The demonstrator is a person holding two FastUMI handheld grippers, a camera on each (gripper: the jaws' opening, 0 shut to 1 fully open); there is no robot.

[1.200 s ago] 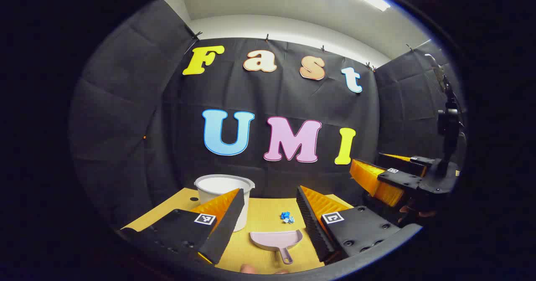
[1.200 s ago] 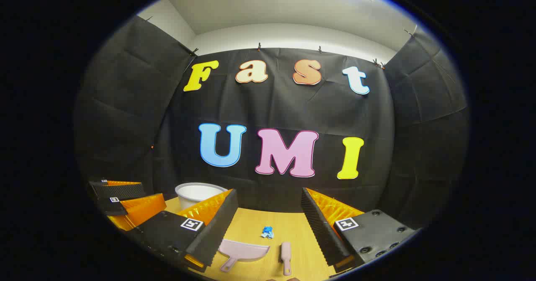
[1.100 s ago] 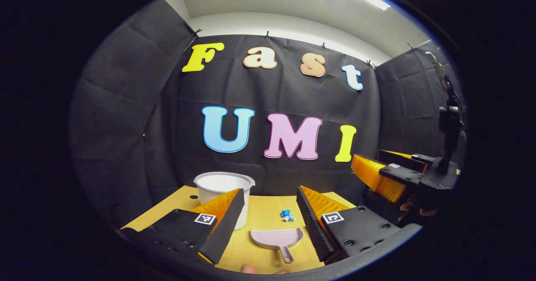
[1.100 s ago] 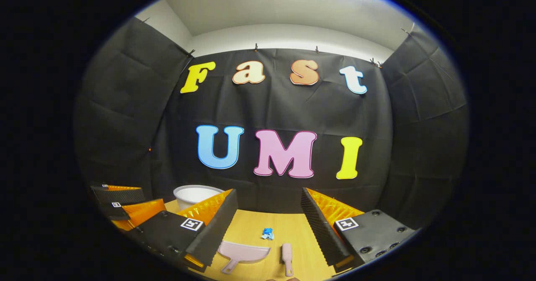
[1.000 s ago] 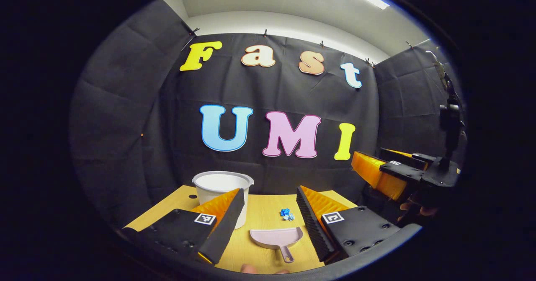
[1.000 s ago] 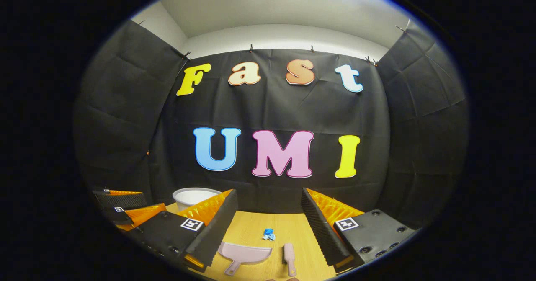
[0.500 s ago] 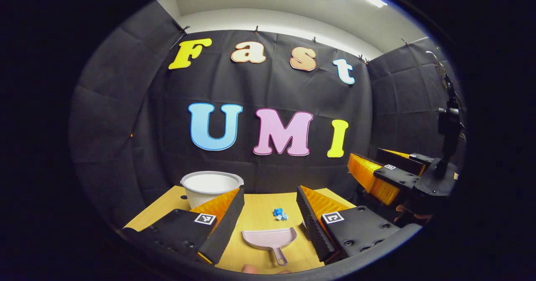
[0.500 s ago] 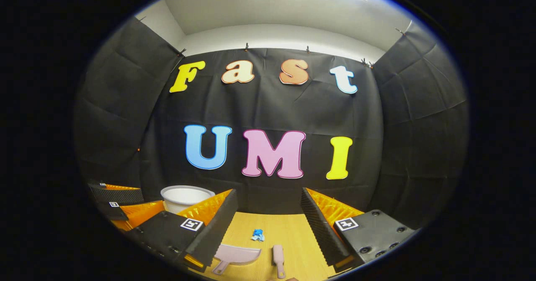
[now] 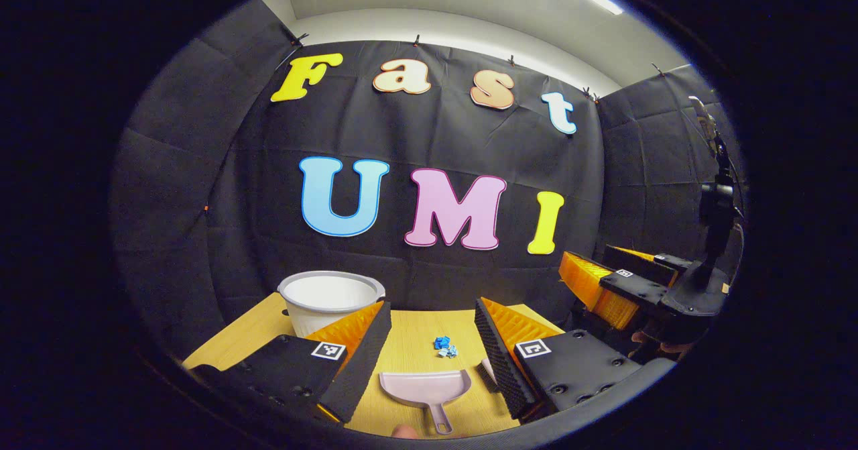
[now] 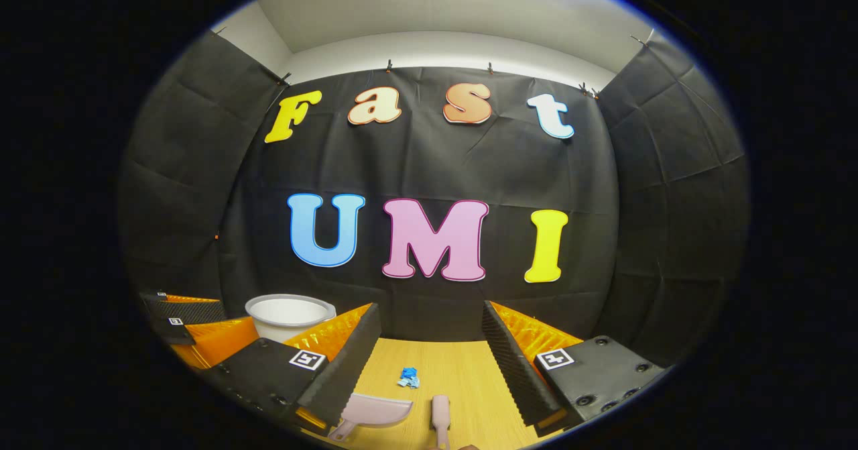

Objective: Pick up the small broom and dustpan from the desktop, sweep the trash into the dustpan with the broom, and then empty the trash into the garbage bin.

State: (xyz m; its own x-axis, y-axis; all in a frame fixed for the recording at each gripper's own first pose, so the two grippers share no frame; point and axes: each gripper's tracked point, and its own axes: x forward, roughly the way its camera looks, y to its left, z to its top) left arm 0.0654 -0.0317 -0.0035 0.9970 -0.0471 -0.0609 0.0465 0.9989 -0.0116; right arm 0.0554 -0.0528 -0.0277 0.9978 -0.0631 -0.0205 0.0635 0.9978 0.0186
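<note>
We are holding the left gripper (image 9: 429, 319) with its jaws spread wide and empty, each one a black ribbed pad backed by ridged orange plastic. Between them we are seeing the dustpan (image 9: 425, 387), a smooth pale pink scoop lying flat on the bench (image 9: 255, 329) with its short handle pointing toward us. Just past its front edge a small crumpled blue trash (image 9: 443, 347) is lying on the yellow wood-grain surface. The bin (image 9: 330, 296), a round white plastic tub with a rolled rim, is standing at the far left of the bench, partly behind the left jaw.

We are holding the right gripper (image 10: 429, 326) equally wide, gripping nothing. Between its jaws the broom (image 10: 440, 416), a narrow pink stick-like piece, is lying on the bench just right of the dustpan (image 10: 377, 410), apart from it, with the trash (image 10: 407, 377) just beyond both. The bin (image 10: 285, 314) is showing at far left.
</note>
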